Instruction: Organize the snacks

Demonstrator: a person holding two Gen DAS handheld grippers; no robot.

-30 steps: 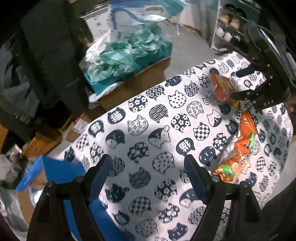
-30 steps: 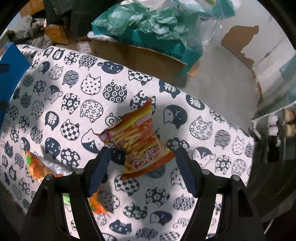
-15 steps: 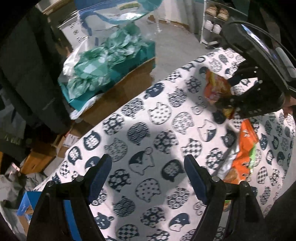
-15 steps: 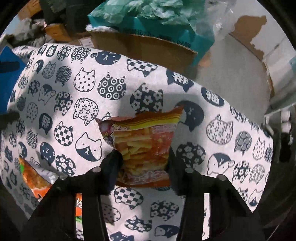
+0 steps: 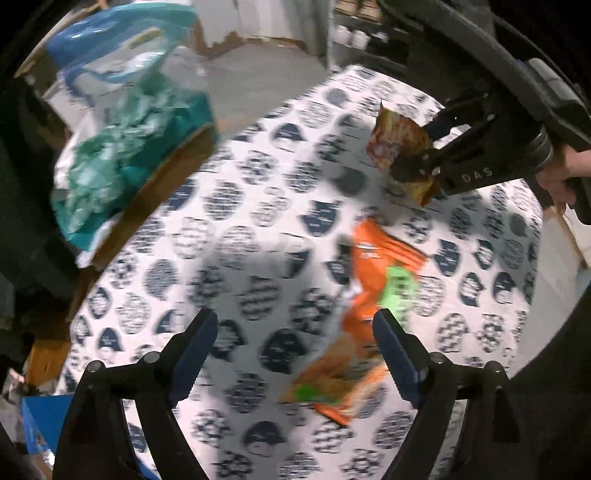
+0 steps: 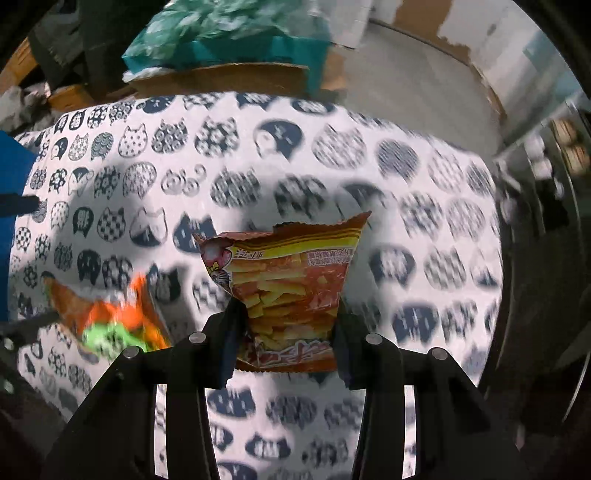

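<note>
While the right gripper (image 6: pixel 288 332) pointed steeply down over the table, its 2 jaws were pinched against the lower sides of a red-and-yellow snack bag (image 6: pixel 288 288) printed with fries, the foil creased inward at both pads. That bag stood upright between the fingers, its torn-looking serrated top edge toward the far side, above the cat-print tablecloth (image 6: pixel 424 229). Near left of it, an orange snack bag (image 6: pixel 110 317) with a green patch lay flat on the cloth, blurred.

From the left wrist view, the left gripper (image 5: pixel 295 354) had its jaws wide and opening, with nothing gripped; only the cloth (image 5: pixel 240 240) showed between the blue pads (image 5: pixel 195 343), and the orange bag (image 5: pixel 373 288) lay just inside the right-hand finger, its near end under that pad's line. Whether the pad touched it could not be told through the blur. Farther right, the right gripper (image 5: pixel 413 170) appeared with the red-and-yellow bag (image 5: pixel 395 144) clamped in it, a person's hand (image 5: pixel 565 173) on its grip.

Beyond the far edge of the table, a cardboard box (image 6: pixel 221 79) held crumpled teal plastic (image 6: pixel 229 29), and a bare grey floor (image 6: pixel 406 74) ran to a wall. A blue object (image 6: pixel 14 192) sat at the left edge.
</note>
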